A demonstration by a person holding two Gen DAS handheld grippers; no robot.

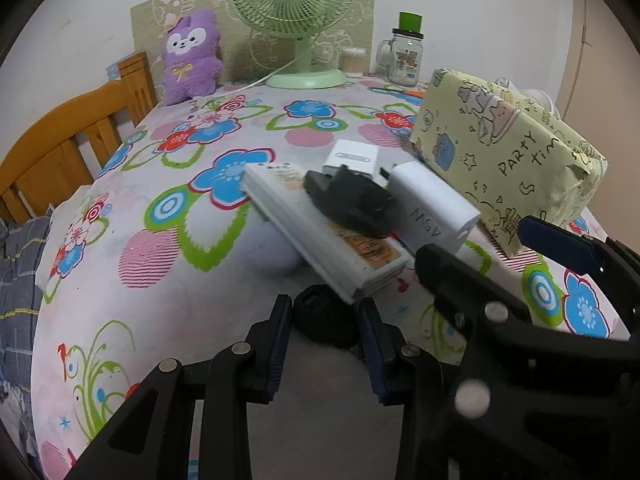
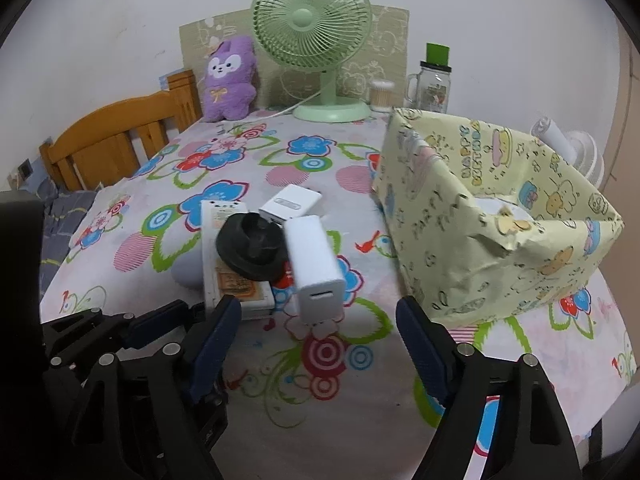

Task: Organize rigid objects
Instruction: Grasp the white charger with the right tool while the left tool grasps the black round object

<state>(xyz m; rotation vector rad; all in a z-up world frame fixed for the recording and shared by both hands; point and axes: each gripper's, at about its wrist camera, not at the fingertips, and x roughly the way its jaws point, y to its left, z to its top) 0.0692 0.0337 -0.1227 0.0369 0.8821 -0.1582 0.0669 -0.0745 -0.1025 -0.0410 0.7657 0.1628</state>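
Under the left tongs (image 1: 326, 344), pinched black puck (image 1: 322, 316), unseen from right tongs (image 2: 316, 344), spread.

The bench (image 2: 240, 420) wears a pale cloth printed with big blue, red and pink flowers. Along its far edge stand a purple plush toy (image 2: 230, 78), a green desk fan (image 2: 316, 48), a small tub of cotton swabs (image 2: 381, 94) and a glass mug jar (image 2: 434, 84) with a green cap. Near the middle lies a long white flat box (image 2: 232, 280), with a white charger (image 2: 290, 206) and a white power bank (image 2: 316, 268) just beside it toward the right edge. An open box wrapped in yellow cartoon paper (image 2: 496, 256) stands at the right edge. A small black round thing (image 1: 324, 316) sits near the front edge.
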